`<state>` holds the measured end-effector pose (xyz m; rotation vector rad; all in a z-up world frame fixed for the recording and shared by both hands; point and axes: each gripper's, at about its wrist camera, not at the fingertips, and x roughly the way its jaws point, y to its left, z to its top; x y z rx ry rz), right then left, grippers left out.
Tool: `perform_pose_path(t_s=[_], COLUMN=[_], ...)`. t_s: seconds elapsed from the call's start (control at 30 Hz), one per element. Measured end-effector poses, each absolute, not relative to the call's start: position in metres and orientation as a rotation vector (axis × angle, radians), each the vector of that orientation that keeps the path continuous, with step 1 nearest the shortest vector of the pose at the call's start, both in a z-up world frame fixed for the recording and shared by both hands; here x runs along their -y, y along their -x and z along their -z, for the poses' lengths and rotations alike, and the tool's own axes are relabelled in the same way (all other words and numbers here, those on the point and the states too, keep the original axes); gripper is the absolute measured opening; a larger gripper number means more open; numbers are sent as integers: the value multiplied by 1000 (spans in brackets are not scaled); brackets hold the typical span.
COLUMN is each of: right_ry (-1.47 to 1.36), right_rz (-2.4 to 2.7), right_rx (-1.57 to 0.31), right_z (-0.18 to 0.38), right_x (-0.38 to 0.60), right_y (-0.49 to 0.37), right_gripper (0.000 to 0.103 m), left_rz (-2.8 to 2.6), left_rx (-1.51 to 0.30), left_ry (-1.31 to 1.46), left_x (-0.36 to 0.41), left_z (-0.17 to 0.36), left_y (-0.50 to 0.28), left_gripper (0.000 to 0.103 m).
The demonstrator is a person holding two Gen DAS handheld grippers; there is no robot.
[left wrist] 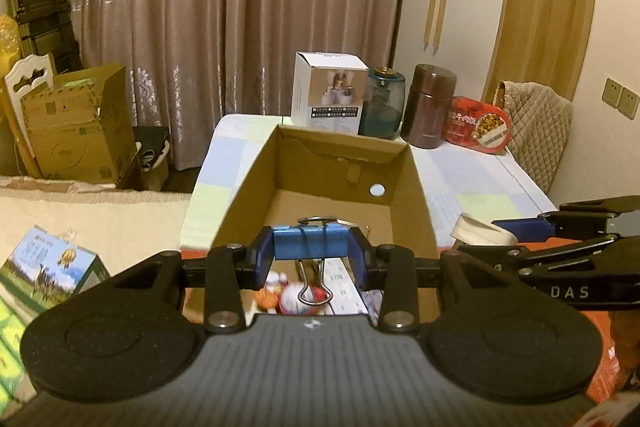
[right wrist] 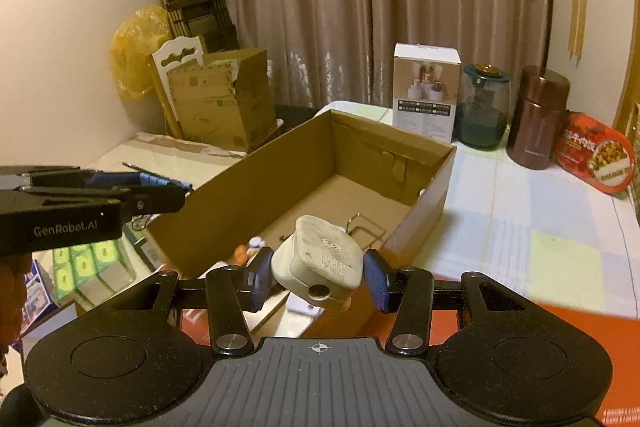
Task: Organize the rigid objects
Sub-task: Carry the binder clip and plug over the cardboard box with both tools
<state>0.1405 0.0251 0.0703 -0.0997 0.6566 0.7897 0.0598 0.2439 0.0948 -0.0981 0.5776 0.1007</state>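
My left gripper [left wrist: 311, 261] is shut on a blue binder clip [left wrist: 310, 242] and holds it above the near end of the open cardboard box [left wrist: 412, 195]. Its wire handles hang below. My right gripper [right wrist: 318, 277] is shut on a white plug adapter [right wrist: 318, 263] above the box's near right corner [right wrist: 436, 187]. The left gripper also shows in the right wrist view [right wrist: 176, 187], at the left over the box's edge. The right gripper shows in the left wrist view [left wrist: 516, 231] with the white adapter [left wrist: 480, 229]. Small items and a wire piece [right wrist: 366, 227] lie on the box floor.
At the back of the table stand a white carton [left wrist: 328, 93], a teal glass jar [left wrist: 382, 103], a brown flask [left wrist: 430, 107] and a red tin [left wrist: 478, 123]. A padded chair [left wrist: 536, 131] is at the right. Cardboard boxes [right wrist: 220, 99] and a folded ladder stand by the curtain.
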Motion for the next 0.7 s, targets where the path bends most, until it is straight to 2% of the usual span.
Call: perform_pose_path(t_s=[0.23, 0.7], right_ry=[112, 144], right_rz=[-783, -767], right_rx=[-666, -674], right_z=[-66, -40], right_x=[-46, -77], right_y=[-189, -273], right_gripper=[45, 45], left_rz=[-64, -56], left_rx=[-587, -586], left_ry=[90, 149], left_x=[-263, -284], left_z=[-90, -41], left_y=[-119, -212], left_gripper=[34, 34])
